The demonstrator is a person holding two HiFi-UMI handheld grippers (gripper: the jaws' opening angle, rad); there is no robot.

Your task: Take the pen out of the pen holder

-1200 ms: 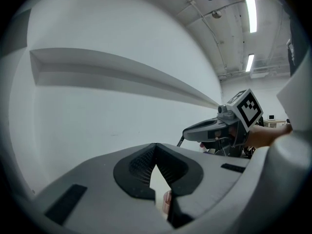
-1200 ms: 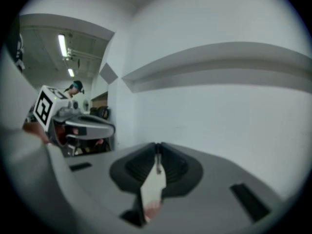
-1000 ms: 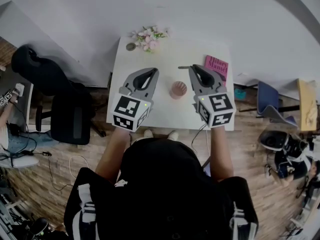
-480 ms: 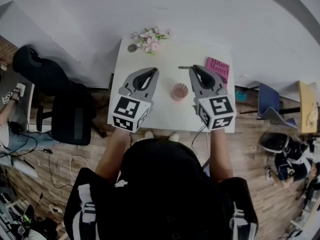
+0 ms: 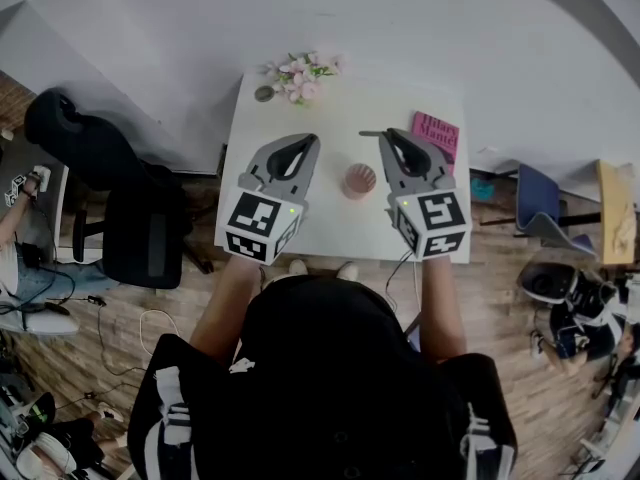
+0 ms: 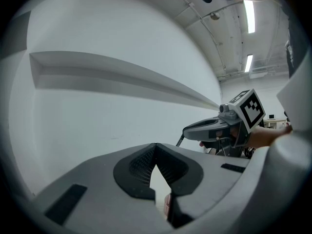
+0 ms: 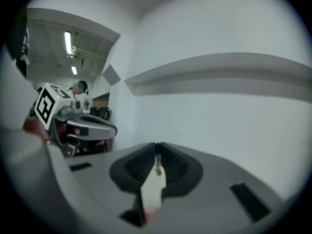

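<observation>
A pink pen holder stands on the white table between my two grippers. My right gripper hovers just right of it, shut on a thin dark pen that sticks out leftward from the tips, clear of the holder. In the right gripper view the pen shows as a small metallic piece pinched between the nearly closed jaws. In the left gripper view the pen angles down from the right gripper. My left gripper floats left of the holder, jaws together, holding nothing.
A bunch of pink flowers and a small round object lie at the table's far left corner. A pink book sits at the far right. A black office chair stands left of the table, a white wall behind.
Both grippers, the pen and the holder stay where they were. Only a person at the far left edge of the floor has shifted.
</observation>
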